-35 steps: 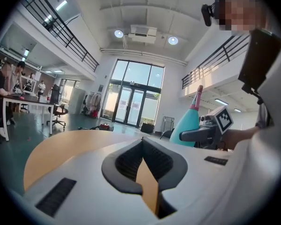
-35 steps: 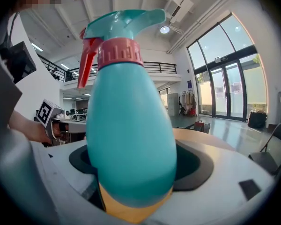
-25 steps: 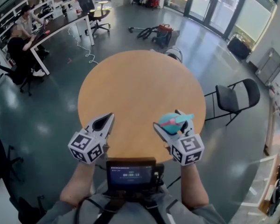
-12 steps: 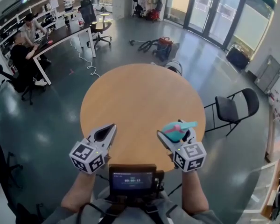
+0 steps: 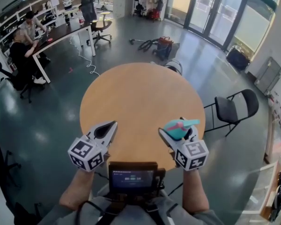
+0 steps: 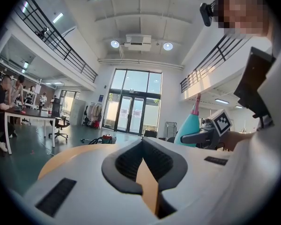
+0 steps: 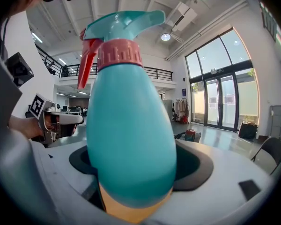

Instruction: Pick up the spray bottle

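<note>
Spray bottle [image 7: 131, 139]: pick-up apparently at its holding step.
Right gripper [image 5: 178, 131] clamps the bottle upright above the table's [image 5: 140, 93] near edge; left gripper [image 5: 111, 125] closed, empty. Next move likely needs 1 steady hold.

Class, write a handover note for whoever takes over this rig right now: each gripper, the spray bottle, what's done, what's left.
Right gripper: shut on the spray bottle, upright, over the round table's near edge.
Left gripper: shut, empty, beside it.
Done: bottle gripped; seems lifted, though its base is hidden.
Left: keep the grip, confirm it clears the table.
</note>
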`<action>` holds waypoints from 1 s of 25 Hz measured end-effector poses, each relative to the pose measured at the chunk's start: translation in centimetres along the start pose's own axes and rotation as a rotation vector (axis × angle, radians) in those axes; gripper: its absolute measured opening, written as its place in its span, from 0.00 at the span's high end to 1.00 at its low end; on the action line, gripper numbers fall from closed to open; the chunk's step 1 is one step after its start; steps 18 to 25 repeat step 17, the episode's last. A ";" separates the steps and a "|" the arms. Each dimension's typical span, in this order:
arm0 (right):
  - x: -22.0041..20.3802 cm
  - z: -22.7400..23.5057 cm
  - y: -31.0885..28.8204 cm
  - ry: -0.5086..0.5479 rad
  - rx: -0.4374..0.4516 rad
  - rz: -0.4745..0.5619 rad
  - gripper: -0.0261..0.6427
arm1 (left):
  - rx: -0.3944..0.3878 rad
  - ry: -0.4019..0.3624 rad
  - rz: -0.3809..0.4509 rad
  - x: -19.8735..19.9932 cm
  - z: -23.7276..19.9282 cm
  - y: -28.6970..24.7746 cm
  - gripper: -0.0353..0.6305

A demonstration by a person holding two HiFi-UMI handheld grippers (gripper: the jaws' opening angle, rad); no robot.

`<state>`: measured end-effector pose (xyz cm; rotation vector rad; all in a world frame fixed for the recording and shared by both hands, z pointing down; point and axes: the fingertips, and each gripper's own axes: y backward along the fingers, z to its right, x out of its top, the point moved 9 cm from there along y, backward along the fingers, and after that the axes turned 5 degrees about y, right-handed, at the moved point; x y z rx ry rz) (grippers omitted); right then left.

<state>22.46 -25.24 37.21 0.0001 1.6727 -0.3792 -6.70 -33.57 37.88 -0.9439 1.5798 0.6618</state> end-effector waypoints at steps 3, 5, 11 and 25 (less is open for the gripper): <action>0.2 0.0 0.2 0.003 -0.001 0.001 0.30 | -0.006 0.004 -0.010 -0.1 0.1 -0.2 0.94; 0.3 0.1 0.4 0.002 -0.004 0.004 0.30 | -0.010 0.005 -0.015 -0.2 0.2 -0.2 0.94; 0.2 0.0 0.4 -0.001 -0.012 -0.002 0.30 | -0.015 0.012 -0.021 -0.3 -0.1 -0.1 0.94; -0.3 0.3 0.6 -0.007 -0.012 -0.010 0.30 | -0.017 0.018 -0.021 -0.4 0.3 -0.5 0.94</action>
